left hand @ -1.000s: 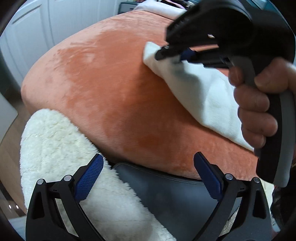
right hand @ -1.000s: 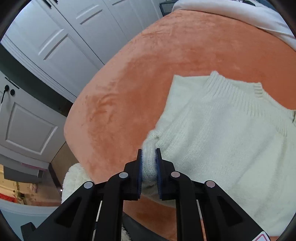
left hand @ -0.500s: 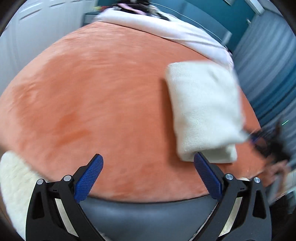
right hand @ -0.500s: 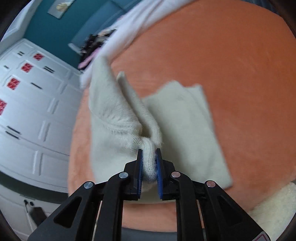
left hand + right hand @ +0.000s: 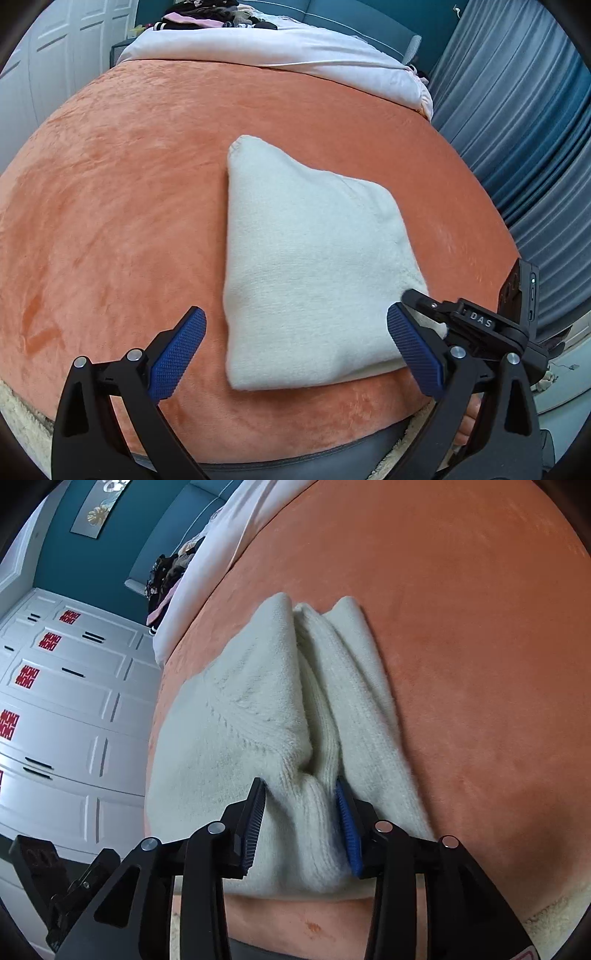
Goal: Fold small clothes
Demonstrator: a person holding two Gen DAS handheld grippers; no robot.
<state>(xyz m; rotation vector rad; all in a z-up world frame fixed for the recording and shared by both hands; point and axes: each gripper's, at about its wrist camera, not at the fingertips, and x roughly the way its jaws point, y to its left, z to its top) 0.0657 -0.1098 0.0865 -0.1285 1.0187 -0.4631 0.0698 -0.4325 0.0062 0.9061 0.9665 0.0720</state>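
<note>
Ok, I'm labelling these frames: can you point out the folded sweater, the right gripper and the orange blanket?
folded sweater (image 5: 314,266): left wrist view, middle of its top layer.
right gripper (image 5: 301,827): right wrist view, midway between fingertips, on bunched knit.
orange blanket (image 5: 122,206): left wrist view, bare plush left of sweater.

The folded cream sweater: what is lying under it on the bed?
The cream sweater lies directly on the orange plush blanket, which shows all around it. Whatever is beneath its folded layers is covered and cannot be seen.
</note>
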